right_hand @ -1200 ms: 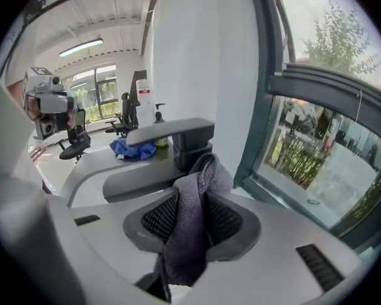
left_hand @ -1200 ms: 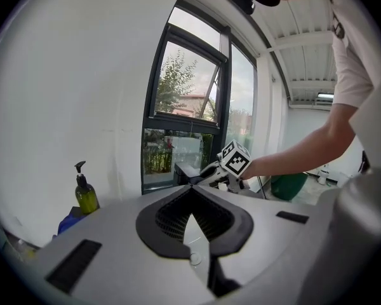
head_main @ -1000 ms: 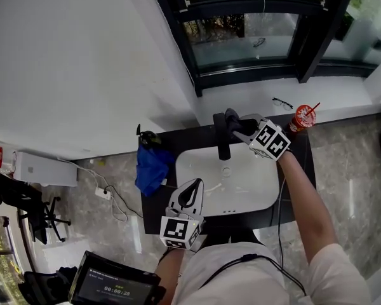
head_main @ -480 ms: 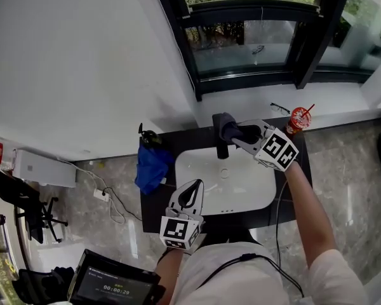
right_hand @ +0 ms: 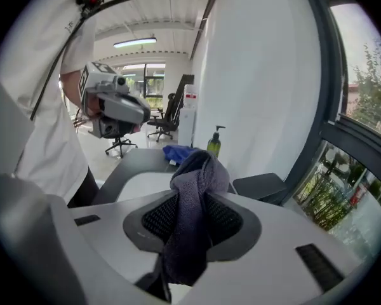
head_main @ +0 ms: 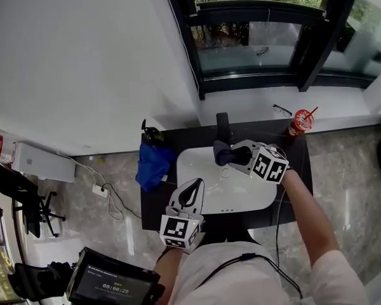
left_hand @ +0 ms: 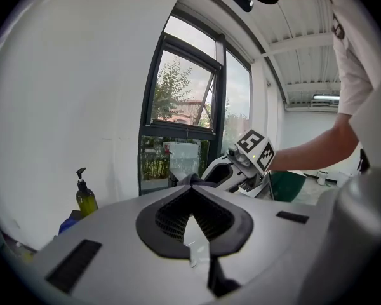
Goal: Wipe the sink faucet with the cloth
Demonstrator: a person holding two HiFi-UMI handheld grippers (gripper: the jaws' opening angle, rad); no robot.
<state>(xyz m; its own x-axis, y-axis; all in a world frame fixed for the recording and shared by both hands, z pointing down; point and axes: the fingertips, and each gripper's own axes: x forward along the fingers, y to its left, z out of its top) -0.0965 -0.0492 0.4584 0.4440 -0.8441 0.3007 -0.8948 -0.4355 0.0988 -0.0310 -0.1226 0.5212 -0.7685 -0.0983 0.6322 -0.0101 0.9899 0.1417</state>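
Right tongs point(head_main: 230, 155) are clamped on a dark grey cloth point(head_main: 219, 151), which bunches up between the jaws and pokes out past the tips. In the head view it sits mid-frame, over the back of the white sink point(head_main: 206, 176), right at the front end of the black faucet point(head_main: 223, 126). Hard to call whether it's actually touching. Left tongs point(head_main: 192, 187) are closed with nothing in them, hanging over the near edge of the sink, lower centre of the frame, well apart from the faucet. On the dark bench point(head_main: 153, 205), left of the sink, there's a blue cloth point(head_main: 152, 164) with a soap bottle point(head_main: 151, 135) just behind it. A red cup point(head_main: 299, 121) stands at the bench's upper right corner.
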